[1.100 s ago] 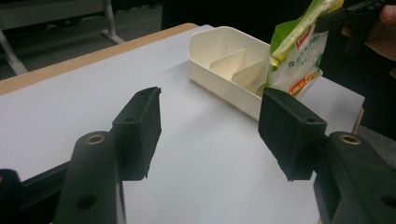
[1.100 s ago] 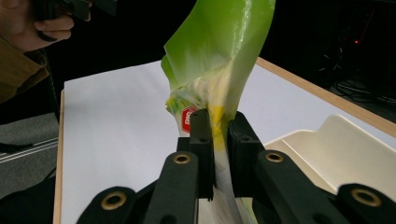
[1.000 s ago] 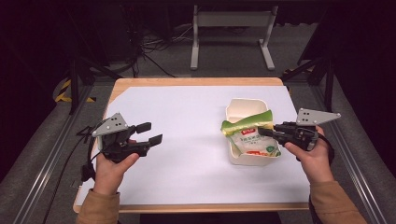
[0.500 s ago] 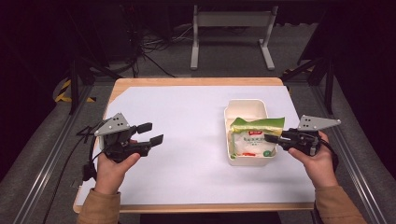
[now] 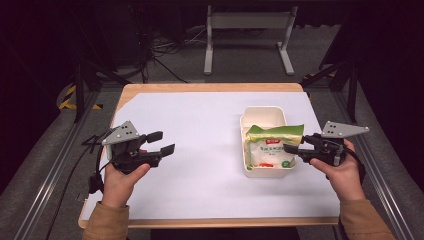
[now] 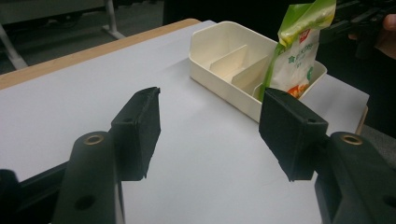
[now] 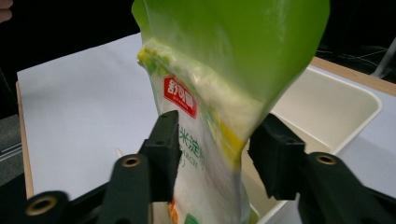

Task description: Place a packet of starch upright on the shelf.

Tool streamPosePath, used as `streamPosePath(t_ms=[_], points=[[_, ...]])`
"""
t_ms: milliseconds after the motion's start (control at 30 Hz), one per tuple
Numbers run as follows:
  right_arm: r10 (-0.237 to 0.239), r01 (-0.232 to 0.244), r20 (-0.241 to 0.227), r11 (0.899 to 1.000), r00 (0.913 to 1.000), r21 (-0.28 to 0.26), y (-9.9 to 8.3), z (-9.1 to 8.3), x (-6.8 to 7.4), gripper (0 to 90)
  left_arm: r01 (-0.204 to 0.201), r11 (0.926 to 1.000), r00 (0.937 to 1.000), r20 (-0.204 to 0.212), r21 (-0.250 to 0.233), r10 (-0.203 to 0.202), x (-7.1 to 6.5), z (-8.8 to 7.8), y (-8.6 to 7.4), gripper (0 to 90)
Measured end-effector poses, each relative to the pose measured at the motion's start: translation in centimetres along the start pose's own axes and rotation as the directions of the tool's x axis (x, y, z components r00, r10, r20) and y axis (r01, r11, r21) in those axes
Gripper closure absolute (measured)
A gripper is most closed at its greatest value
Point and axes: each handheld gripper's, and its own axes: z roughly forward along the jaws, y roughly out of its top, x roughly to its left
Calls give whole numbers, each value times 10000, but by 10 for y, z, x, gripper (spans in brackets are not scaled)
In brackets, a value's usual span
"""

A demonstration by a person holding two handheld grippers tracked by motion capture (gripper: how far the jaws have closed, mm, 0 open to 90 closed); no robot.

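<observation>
A green and white pouch of food [image 5: 272,147] stands in the near end of a cream divided box [image 5: 263,111] on the right of the table. My right gripper [image 5: 295,145] is at the pouch's right edge. Its jaws have just been opening, and in the right gripper view the pouch [image 7: 224,70] stands upright between the spread jaws of that gripper [image 7: 215,140], with a gap on one side. My left gripper [image 5: 162,142] hovers open at the table's left with nothing in it. In the left gripper view its jaws [image 6: 210,126] frame the box [image 6: 224,28] and the pouch [image 6: 294,51].
A white sheet [image 5: 200,130] covers the wooden table [image 5: 210,87]. The box's far compartments [image 6: 233,60] hold nothing. Dark floor, cables and a metal stand [image 5: 245,30] lie beyond the table's far edge.
The pouch has come down from above the box into its near end and now stands up. The right jaws have spread apart from it. The left hand has kept still.
</observation>
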Motion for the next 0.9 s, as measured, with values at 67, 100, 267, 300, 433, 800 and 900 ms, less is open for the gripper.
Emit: streamPosePath(t_ms=[67,100,267,300,433,800,900], points=[[99,-98,70,9999,9999,-142,3,-1,1,419,-39,10000,10000,-18,15,39,0,0,0,390],[140,-138,97,9997,9999,-206,4,-1,1,392,-40,10000,10000,-23,14,40,0,0,0,389],[43,-36,262,9996,9996,-273,13,-7,4,331,-10,9999,9999,-102,108,12,1,-1,-1,371],[43,-36,262,9996,9996,-273,13,-7,4,331,-10,9999,9999,-102,108,12,1,-1,-1,366],[-105,124,535,9993,9985,-351,19,-14,5,314,-79,10000,9998,-165,-7,79,4,-3,-2,349],[125,-31,1546,9981,9879,-608,18,-44,-4,293,132,9999,9983,-569,21,-131,17,-5,-9,319],[247,-141,1882,9983,9818,-571,13,-53,-11,286,251,9997,9975,-664,-26,-252,22,-5,-12,314]])
